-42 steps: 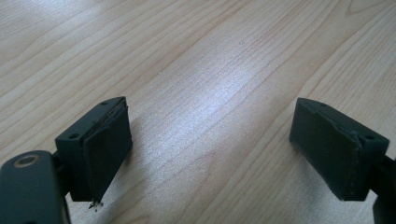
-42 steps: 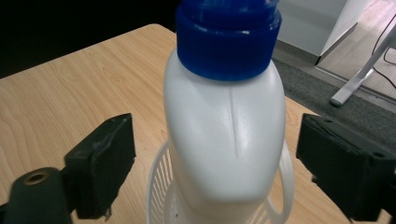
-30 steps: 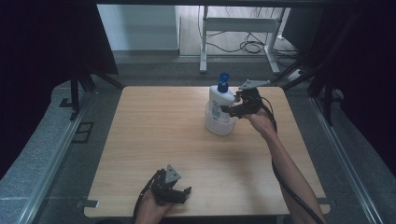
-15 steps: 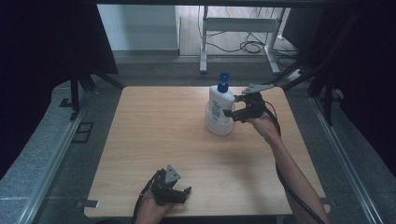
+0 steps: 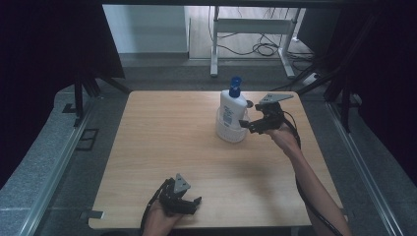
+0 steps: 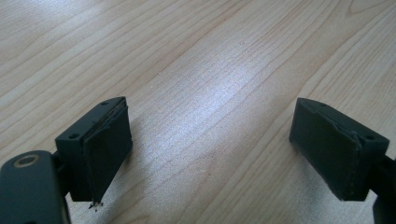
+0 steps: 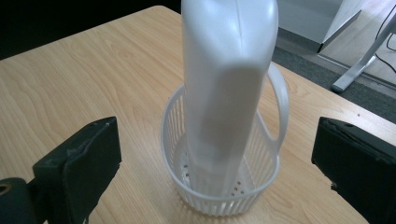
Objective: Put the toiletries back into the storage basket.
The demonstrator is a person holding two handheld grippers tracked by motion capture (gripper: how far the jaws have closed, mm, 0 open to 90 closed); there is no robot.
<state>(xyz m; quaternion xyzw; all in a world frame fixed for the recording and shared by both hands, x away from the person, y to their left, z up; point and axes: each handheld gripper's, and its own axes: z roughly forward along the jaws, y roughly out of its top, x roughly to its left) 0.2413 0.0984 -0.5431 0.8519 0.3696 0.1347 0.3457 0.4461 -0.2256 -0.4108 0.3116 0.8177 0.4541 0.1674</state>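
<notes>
Right gripper (image 5: 249, 126) now off bottle (image 5: 232, 109) in basket (image 5: 231, 132), jaws wide; label unreadable; left gripper (image 5: 189, 202) wide too.

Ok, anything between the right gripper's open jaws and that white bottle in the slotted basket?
Nothing: in the right gripper view only bare wooden table separates the right gripper from the white plastic bottle standing in the white slotted basket.

The high view looks forward and down over the whole light wooden table (image 5: 162, 147). The left gripper view stares close at bare tabletop. The right gripper view closely faces the white plastic bottle (image 7: 229, 70), shared with the high view (image 5: 232, 109)
</notes>
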